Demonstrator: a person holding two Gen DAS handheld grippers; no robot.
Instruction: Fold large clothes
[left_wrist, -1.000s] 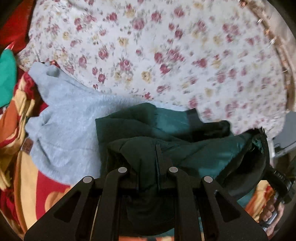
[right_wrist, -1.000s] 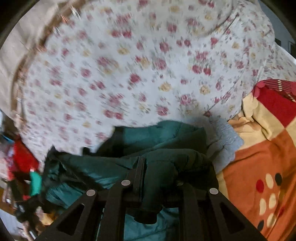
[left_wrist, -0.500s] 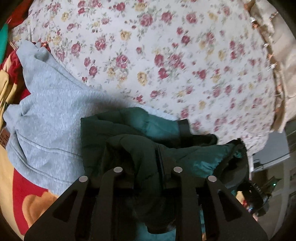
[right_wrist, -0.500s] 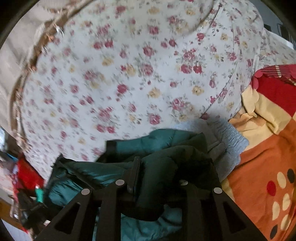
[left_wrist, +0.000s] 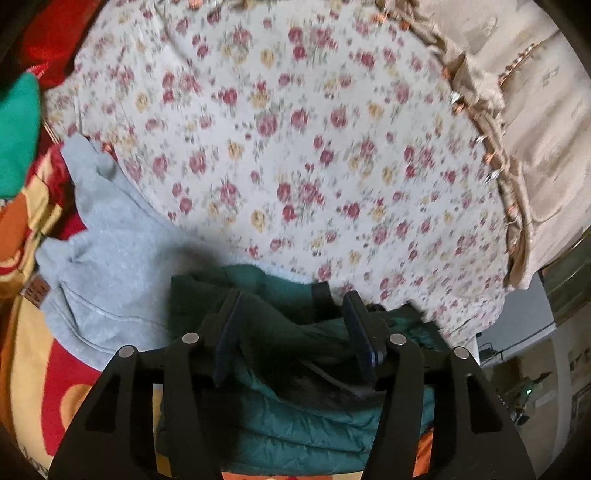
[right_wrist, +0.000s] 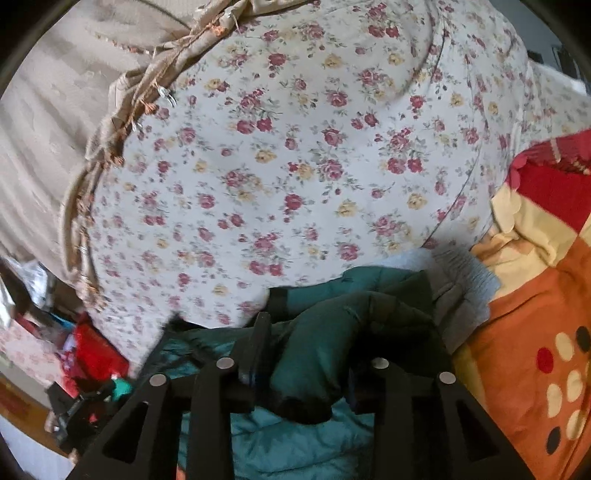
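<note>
Fabric from the dark green padded jacket (left_wrist: 295, 424) no longer fills the left gripper (left_wrist: 291, 314): half a second ago its fingers were pinched on a thick fold, and now they stand well apart, with the fold lying loose between them and touching neither blue pad that I can see. The right gripper (right_wrist: 317, 354) has widened too, though a fat roll of the same jacket (right_wrist: 325, 354) is still bunched between its fingers; whether the fingers still press on it I cannot tell, since the right finger is hidden behind the cloth.

The jacket sits at the near edge of the bed, heaped on itself, its quilted teal lining showing below both grippers. It partly overlaps one grey sweatshirt (left_wrist: 110, 266), which lies spread toward the bed's left side in the left wrist view; in the right wrist view only its ribbed cuff (right_wrist: 465, 280) pokes out beside the jacket.

Counting up: one green jacket, one grey sweatshirt, one floral sheet (left_wrist: 295, 147) covering the bed, one red, orange and yellow blanket (right_wrist: 535, 314) along the side, and one beige fringed cover (right_wrist: 55, 129) beyond the sheet's far edge.
</note>
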